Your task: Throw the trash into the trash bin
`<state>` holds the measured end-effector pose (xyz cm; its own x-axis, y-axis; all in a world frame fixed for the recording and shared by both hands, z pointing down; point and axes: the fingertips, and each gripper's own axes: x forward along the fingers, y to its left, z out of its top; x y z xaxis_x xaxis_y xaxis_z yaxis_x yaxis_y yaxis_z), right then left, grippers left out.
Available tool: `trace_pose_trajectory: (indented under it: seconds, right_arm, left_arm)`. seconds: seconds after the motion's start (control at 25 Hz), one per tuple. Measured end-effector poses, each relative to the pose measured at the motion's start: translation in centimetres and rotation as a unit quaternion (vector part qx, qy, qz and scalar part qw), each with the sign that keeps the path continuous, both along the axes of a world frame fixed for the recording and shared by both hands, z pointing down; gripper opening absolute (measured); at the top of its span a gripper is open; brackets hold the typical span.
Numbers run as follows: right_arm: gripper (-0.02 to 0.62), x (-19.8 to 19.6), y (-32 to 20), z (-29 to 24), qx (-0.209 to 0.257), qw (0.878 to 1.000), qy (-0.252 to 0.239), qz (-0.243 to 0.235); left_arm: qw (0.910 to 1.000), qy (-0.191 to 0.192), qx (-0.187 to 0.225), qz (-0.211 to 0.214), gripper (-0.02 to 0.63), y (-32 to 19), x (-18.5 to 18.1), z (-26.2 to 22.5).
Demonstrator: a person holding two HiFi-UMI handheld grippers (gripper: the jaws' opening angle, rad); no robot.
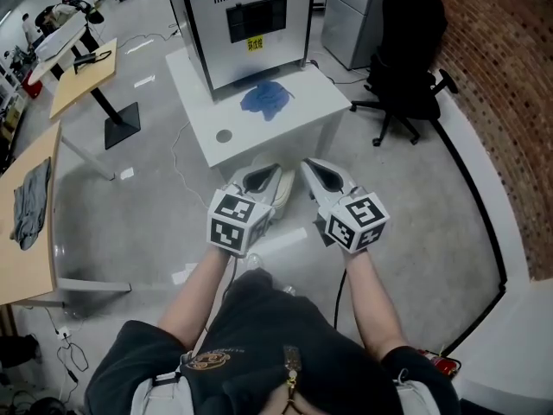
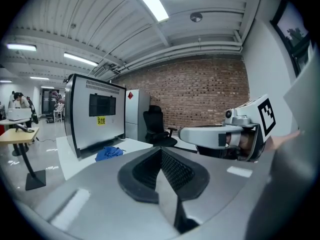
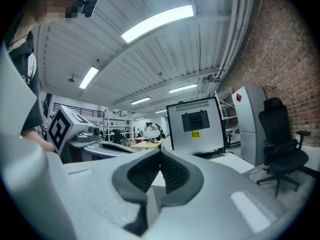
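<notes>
bright ceiling strip lights [image 3: 157, 22], fisheye-warped edges.

The cabinet [image 1: 251, 33] is standing at the back of the surface [image 1: 294, 124], with the cloth [image 1: 265, 98] lying before it. The chair [image 1: 406, 76] is standing right of the surface; a desk [image 1: 82, 80] is standing left.

left tool [image 1: 278, 175], right tool [image 1: 313, 167] (both closed, empty)

Dark short-sleeve top [image 1: 259, 335] w/ gold emblem [image 1: 210, 361] & zip [image 1: 292, 372]; pale-grey left gripper [image 1: 275, 178] & right gripper [image 1: 315, 169] w/ b/w marker cubes [image 1: 235, 221].
</notes>
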<state>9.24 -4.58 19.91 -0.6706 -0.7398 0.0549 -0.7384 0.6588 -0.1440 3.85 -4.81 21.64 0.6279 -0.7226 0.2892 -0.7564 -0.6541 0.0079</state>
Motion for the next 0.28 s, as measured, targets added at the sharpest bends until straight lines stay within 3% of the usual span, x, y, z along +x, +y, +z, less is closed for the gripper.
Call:
trace_pose_trajectory:
  seconds: [0.28]
  right_arm:
    - [0.003,0.3,0.5,-1.2,0.009,1.000,-0.002,0.005]
  left_arm:
    - [1.0000,0.003,0.009,0.002,0.008,0.2,0.0,-1.3]
